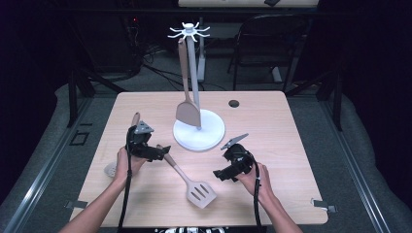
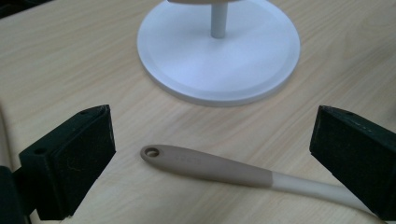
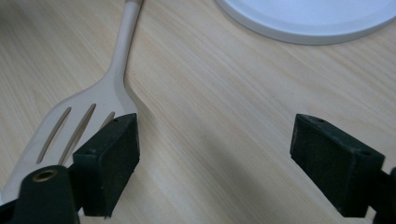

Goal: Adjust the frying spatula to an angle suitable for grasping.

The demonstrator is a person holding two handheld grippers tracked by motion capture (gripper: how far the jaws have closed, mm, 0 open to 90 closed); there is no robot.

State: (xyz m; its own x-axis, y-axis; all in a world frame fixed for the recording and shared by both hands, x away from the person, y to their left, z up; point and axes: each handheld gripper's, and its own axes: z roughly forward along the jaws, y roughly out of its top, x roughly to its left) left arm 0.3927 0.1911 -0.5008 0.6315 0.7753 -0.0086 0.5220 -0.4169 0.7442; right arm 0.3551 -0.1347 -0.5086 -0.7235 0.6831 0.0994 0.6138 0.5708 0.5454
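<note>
With both grippers low over the surface point(image 1: 272, 116), the slotted turner point(image 1: 192, 184) lies flat between them, head toward 5 o'clock in the high view, handle running up to 11 o'clock under the left gripper point(image 1: 154, 153). Left gripper fingers point(image 2: 74, 158) stand wide apart, one on each side of the handle end, not touching it; handle tip with its hang hole sits between them in the left gripper view, brown part then a paler neck going off toward 4 o'clock. Right gripper point(image 1: 224, 173) sits at 3 o'clock of the turner head, just beside it, fingers point(image 3: 109, 158) wide, nothing between them but bare wood. Right gripper view: slotted head at 9 o'clock, partly behind one finger, contact cannot tell. White stand point(image 1: 199, 130) with round base sits at 12 o'clock of both grippers, mid surface, pole upright. Solid spatula point(image 1: 187, 109) hangs from a hook on its top, blade down near the base. Another utensil point(image 1: 111, 169) lies at 9 o'clock of the left hand point(image 1: 124, 162), mostly hidden by it. Small dark hole point(image 1: 234, 103) in the surface at 2 o'clock of the stand.
</note>
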